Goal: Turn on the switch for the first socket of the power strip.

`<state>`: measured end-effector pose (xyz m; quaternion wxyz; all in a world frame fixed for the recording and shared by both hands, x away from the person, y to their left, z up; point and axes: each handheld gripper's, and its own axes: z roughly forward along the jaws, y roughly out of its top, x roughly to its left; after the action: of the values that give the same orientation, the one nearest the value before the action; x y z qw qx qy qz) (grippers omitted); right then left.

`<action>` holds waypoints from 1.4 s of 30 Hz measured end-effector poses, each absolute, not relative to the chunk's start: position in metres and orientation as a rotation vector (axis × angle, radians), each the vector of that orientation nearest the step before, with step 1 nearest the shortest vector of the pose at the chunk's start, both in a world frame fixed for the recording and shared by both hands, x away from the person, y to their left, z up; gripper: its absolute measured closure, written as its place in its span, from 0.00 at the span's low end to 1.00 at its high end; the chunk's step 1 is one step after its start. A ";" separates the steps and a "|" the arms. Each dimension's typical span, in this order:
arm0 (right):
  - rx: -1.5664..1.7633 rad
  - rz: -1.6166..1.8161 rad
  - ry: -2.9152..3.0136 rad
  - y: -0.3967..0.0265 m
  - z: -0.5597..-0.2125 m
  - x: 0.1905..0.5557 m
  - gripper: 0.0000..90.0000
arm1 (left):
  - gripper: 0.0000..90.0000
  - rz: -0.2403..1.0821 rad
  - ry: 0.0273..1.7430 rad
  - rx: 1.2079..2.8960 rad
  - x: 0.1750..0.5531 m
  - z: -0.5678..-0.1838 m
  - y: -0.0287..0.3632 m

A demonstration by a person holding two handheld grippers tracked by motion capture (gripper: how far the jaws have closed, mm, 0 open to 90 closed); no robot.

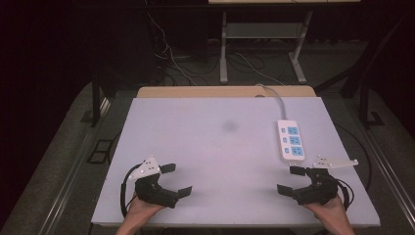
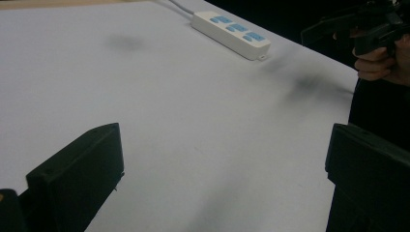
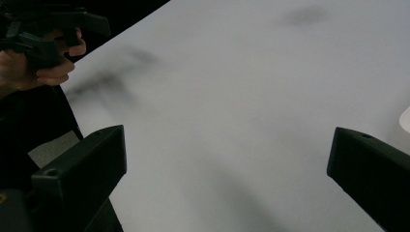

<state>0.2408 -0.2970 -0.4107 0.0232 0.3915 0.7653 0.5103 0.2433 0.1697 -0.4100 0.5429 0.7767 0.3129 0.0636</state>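
your left gripper point(image 1: 176, 180) and right gripper point(image 1: 288, 179) jaws wide apart, empty, over the white table point(image 1: 215, 147), power strip point(image 1: 290, 140) just beyond your right gripper

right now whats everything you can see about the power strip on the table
The power strip is a long white bar, plastic by its look, with three blue outlet faces in a row along its top and small blue buttons beside them. It lies flat on the white table, toward the far right, its length running roughly front to back. A pale cable leaves its far end and curves off over the table's back edge. Nothing is plugged in. The right hand-held gripper, jaws open, sits just in front of it without touching.
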 end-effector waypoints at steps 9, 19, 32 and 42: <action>1.230 1.566 2.382 -0.299 -0.411 0.241 0.00 | 0.00 0.144 0.744 1.851 0.243 -0.410 0.169; 1.240 1.542 2.412 -0.300 -0.412 0.242 0.00 | 0.00 0.142 0.738 1.869 0.245 -0.412 0.167; 1.255 1.490 2.447 -0.300 -0.411 0.243 0.00 | 0.00 0.143 0.741 1.884 0.246 -0.414 0.167; 1.246 1.458 2.474 -0.301 -0.402 0.248 0.00 | 0.00 0.133 0.740 1.897 0.245 -0.416 0.166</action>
<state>0.2481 -0.3007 -0.4024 0.0059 0.3980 0.7903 0.4658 0.2453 0.1655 -0.4159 0.5230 0.7923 0.3092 0.0557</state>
